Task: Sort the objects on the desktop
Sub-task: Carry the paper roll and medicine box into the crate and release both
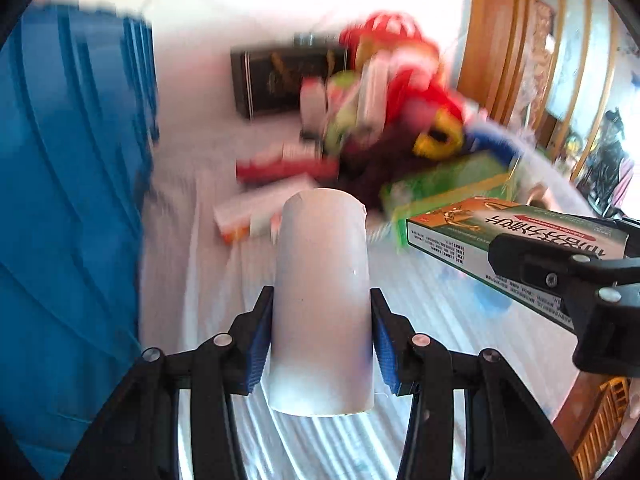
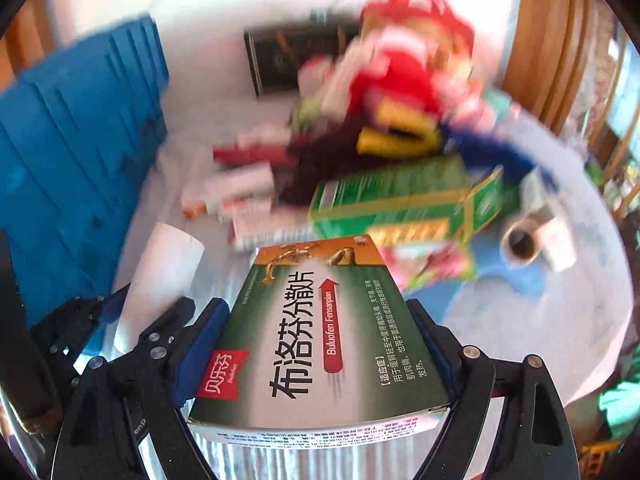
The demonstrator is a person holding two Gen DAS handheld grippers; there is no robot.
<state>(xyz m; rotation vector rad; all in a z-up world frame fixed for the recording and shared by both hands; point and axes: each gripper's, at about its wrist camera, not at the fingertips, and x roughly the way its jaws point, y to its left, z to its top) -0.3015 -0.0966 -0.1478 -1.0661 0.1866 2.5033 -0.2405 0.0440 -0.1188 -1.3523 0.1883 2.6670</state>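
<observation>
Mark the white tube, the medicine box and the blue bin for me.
white tube [image 1: 322, 280]: left wrist view, middle of its curved side.
medicine box [image 2: 320, 332]: right wrist view, centre of its printed top face.
blue bin [image 1: 72, 200]: left wrist view, its ribbed outer wall.

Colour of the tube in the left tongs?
Plain white cardboard tube; clearest in the left wrist view.

White paper tube [image 1: 322, 300] and green ibuprofen box [image 2: 324, 332], each clamped lengthwise, aloft over white cloth.
</observation>
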